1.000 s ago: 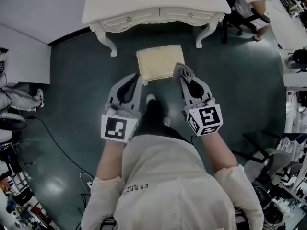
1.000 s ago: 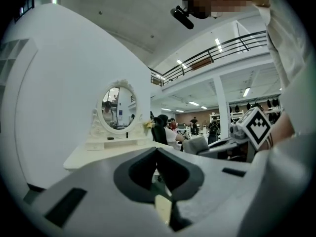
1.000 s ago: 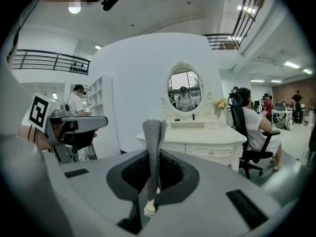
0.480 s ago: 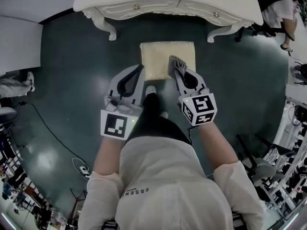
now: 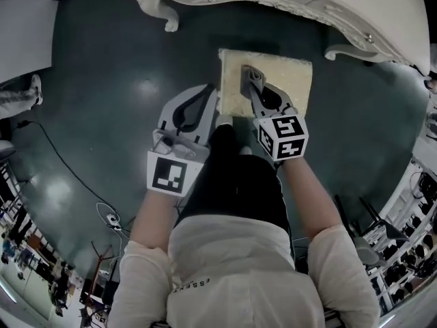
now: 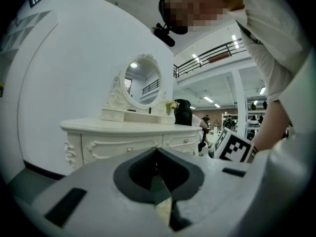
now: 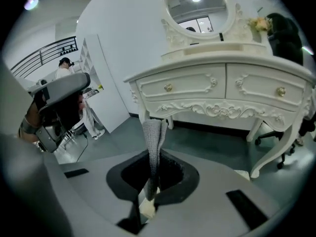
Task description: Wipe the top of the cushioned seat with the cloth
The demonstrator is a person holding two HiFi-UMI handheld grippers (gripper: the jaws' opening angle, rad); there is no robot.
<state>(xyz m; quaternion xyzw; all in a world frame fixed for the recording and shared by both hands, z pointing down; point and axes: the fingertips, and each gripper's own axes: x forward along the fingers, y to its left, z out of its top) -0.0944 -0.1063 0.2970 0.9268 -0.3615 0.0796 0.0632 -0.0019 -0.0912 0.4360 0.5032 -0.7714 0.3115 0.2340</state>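
The cream cushioned seat (image 5: 273,82) stands on the dark floor just in front of the white dressing table (image 5: 293,2). My right gripper (image 5: 251,80) reaches over the seat's left half, shut on a grey cloth (image 5: 250,74) that sticks out past its tips. In the right gripper view the cloth (image 7: 154,137) stands up folded between the jaws of the right gripper (image 7: 151,181). My left gripper (image 5: 207,96) hovers beside the seat's left edge. In the left gripper view the left gripper (image 6: 159,184) shows its jaws together with nothing in them.
The dressing table (image 7: 222,88) with its oval mirror (image 7: 196,1) stands close behind the seat, its curved legs (image 5: 164,16) on either side. A cable (image 5: 65,180) trails over the floor at the left. Chairs and clutter (image 5: 403,251) crowd the right edge. The person's foot (image 5: 224,121) is near the seat's front.
My right gripper has moved forward with the cloth from the seat's near edge to over its top. The left gripper followed alongside. The seat and dressing table now sit closer in view.
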